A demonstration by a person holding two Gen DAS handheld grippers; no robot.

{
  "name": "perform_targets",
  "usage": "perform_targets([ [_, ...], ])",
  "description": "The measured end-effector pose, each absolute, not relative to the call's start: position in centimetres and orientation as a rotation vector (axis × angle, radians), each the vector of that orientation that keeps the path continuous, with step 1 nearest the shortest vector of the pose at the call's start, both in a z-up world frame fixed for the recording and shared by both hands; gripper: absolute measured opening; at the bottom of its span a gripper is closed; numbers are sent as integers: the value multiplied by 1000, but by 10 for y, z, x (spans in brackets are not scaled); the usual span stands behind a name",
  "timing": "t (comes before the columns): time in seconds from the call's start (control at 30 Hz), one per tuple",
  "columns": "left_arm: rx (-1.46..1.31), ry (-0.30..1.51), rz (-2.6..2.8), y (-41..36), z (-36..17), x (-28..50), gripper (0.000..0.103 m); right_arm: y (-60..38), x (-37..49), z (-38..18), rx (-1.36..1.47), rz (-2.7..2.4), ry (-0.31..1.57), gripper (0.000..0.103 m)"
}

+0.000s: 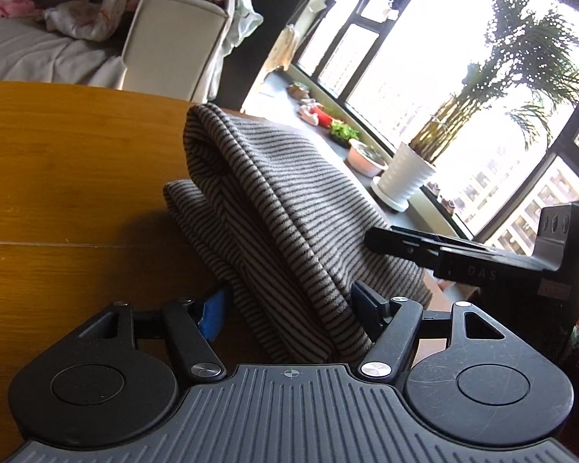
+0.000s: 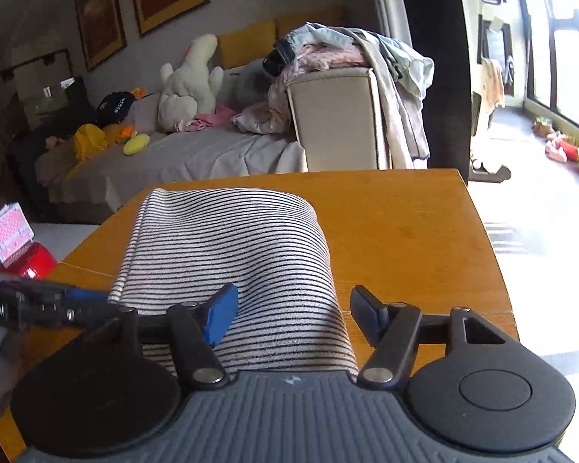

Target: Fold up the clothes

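A grey-and-black striped garment (image 1: pixel 274 208) lies folded over on the wooden table (image 1: pixel 65 177); it also shows in the right wrist view (image 2: pixel 231 247). My left gripper (image 1: pixel 289 305) is open, its jaws wide apart with the near end of the garment lying between them. My right gripper (image 2: pixel 293 312) is open too, its jaws astride the garment's near edge without pinching it. The right gripper's fingers (image 1: pixel 424 249) reach in from the right in the left wrist view. The left gripper's fingers (image 2: pixel 50 305) enter from the left in the right wrist view.
A beige armchair (image 2: pixel 339 115) heaped with clothes stands beyond the table's far edge, beside a bed (image 2: pixel 181 158) with soft toys. A white potted palm (image 1: pixel 405 177) and small pots sit on the window sill to the right. A red box (image 2: pixel 31 262) stands left of the table.
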State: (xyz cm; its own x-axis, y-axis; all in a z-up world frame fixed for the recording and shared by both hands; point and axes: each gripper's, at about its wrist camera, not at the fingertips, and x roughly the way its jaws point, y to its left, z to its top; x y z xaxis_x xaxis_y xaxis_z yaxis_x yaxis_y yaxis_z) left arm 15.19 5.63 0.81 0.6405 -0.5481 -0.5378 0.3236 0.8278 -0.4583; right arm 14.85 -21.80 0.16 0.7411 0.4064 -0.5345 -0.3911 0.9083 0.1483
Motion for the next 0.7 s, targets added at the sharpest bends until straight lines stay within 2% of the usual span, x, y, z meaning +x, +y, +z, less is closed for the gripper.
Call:
perform_targets([
  [0.2,-367,530,-513,68,52,174,53,-204,139,-1,-37,440,570,70],
  [0.27,-376,505,-543,63,60,186,52,-203,137,-1,-42,437,566,71],
  [0.4,-283,617,-521,42,44,222,51,-200,125,4,-88,435,520,71],
  [0.53,-281,701,-520,42,2,242,52,-190,100,16,-110,514,406,70],
  [0.63,-329,706,-515,44,1,245,52,-170,93,3,-121,603,472,67],
  [0.7,-326,706,-516,45,1,244,52,-154,87,-16,-166,599,494,71],
])
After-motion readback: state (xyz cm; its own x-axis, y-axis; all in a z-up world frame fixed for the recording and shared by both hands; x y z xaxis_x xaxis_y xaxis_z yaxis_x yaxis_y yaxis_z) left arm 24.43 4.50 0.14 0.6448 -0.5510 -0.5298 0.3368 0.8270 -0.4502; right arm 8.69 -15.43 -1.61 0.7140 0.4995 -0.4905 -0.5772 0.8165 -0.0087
